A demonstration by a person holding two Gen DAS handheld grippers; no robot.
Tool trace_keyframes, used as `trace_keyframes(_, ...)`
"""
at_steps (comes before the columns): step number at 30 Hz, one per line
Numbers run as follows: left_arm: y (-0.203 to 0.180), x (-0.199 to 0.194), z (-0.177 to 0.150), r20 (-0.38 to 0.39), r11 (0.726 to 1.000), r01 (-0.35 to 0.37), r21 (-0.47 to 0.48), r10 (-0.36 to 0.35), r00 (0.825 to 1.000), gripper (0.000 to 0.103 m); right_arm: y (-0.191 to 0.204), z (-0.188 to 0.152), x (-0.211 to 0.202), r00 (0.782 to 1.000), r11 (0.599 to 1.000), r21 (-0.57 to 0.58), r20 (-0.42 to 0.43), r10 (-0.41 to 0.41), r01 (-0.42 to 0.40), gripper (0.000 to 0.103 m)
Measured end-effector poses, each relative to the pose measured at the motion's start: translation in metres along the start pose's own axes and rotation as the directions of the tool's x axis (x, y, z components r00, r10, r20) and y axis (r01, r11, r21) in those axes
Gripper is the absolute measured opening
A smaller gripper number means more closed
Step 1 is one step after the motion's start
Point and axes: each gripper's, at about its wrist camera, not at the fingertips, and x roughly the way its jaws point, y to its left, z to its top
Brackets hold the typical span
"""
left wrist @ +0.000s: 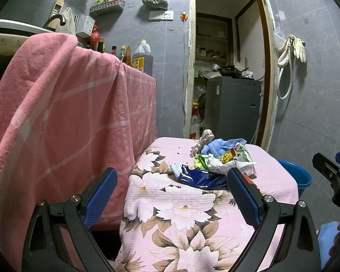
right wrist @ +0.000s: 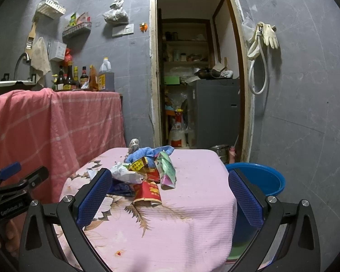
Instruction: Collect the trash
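A pile of trash sits on a small table with a pink floral cloth (left wrist: 192,215) (right wrist: 192,181). It holds a dark blue snack bag (left wrist: 199,176), a white crumpled wrapper (right wrist: 124,173), a red paper cup (right wrist: 147,192) on its side, a green-pink packet (right wrist: 167,170) and a blue rag (left wrist: 217,147) (right wrist: 145,153). My left gripper (left wrist: 172,192) is open and empty, just short of the pile. My right gripper (right wrist: 170,192) is open and empty, with the cup between its fingers' line of sight. A blue bucket (right wrist: 260,179) (left wrist: 299,174) stands right of the table.
A counter draped in a pink checked cloth (left wrist: 68,113) stands left, with sauce bottles (right wrist: 79,77) on top. A doorway with a grey appliance (right wrist: 215,111) lies behind the table. Gloves and a hose (right wrist: 263,40) hang on the right wall. A metal pot (right wrist: 219,149) sits on the floor.
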Motion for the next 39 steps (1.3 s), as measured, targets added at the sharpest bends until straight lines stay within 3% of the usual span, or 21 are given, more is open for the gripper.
trace_keyframes(39, 0.0022, 0.0031, -0.0047, -0.005, 1.0, -0.008, 0.003, 0.008, 1.0, 0.095, 0.0018, -0.0012, 0.0022, 1.0, 1.0, -0.005, -0.011, 0.015, -0.015, 0.103)
